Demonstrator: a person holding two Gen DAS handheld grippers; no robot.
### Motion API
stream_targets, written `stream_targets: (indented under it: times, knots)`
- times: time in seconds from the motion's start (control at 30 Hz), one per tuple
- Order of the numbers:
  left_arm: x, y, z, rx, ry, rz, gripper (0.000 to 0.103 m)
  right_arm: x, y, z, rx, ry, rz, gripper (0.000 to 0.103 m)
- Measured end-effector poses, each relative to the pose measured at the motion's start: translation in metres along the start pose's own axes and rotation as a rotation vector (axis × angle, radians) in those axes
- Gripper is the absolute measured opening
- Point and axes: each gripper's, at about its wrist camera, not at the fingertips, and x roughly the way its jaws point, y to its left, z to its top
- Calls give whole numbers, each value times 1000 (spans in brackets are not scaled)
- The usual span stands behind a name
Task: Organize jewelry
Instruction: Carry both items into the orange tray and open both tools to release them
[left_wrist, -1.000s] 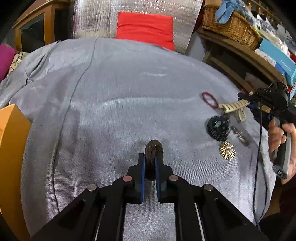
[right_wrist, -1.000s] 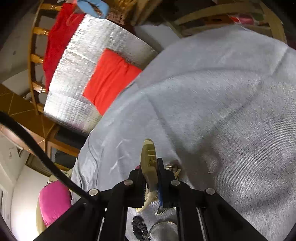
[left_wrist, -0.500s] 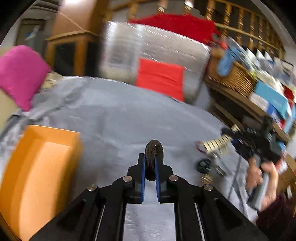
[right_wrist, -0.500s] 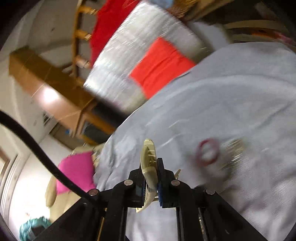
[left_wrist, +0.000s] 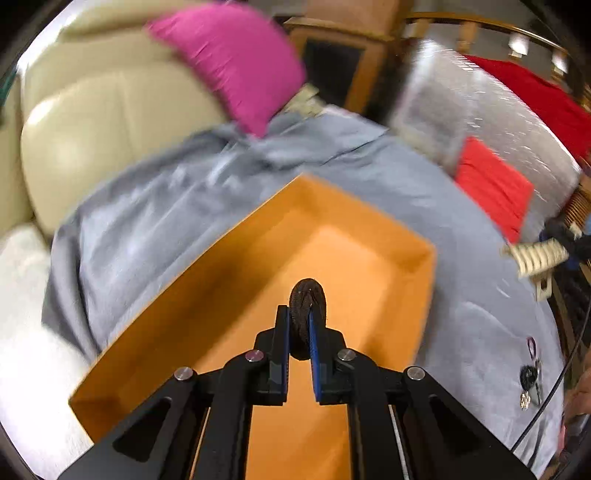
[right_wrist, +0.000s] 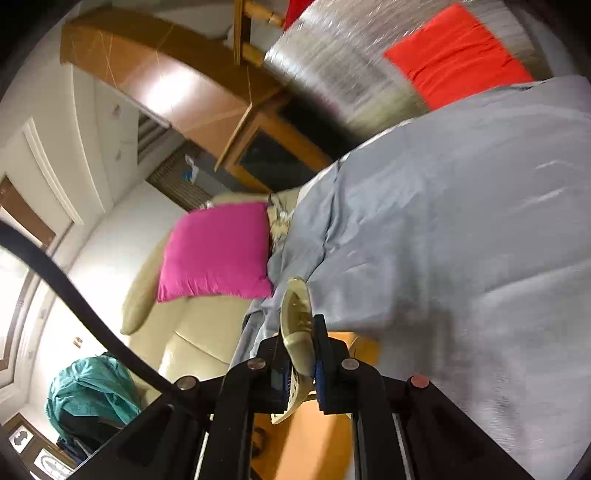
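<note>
My left gripper (left_wrist: 298, 325) is shut on a dark brown hair tie (left_wrist: 307, 300) and holds it above the open orange box (left_wrist: 258, 236) on the grey cloth. My right gripper (right_wrist: 299, 347) is shut on a cream hair claw clip (right_wrist: 295, 317); the clip also shows in the left wrist view (left_wrist: 535, 254) at the far right, above the cloth. A corner of the orange box (right_wrist: 365, 347) shows under the right gripper. Small jewelry pieces (left_wrist: 530, 376) and a red hair tie (left_wrist: 531, 345) lie on the cloth at the right.
A grey cloth (left_wrist: 155, 206) covers the table. A pink cushion (left_wrist: 236, 62) lies on a beige sofa (left_wrist: 92, 122) beyond the far-left edge. A red cushion (left_wrist: 491, 184) against a silver panel stands at the back right.
Both grippers swung left. The left gripper with the hair tie came over the orange box. The right gripper carried the claw clip away from the jewelry pile toward the box.
</note>
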Motion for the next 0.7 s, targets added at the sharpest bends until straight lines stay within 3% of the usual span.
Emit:
stream_targets:
  times: [0.13, 0.37, 0.63, 0.7]
  knots:
    - [18, 26, 1, -98, 77, 17, 10, 74, 24, -14, 69, 97, -18, 11]
    - [32, 48, 3, -199, 123, 65, 10, 170, 23, -49, 161, 245, -49, 11]
    - [45, 60, 3, -235, 177, 110, 11, 210, 18, -79, 64, 373, -147, 15]
    - [49, 59, 2, -230, 191, 114, 11, 214, 19, -81, 26, 387, -173, 30]
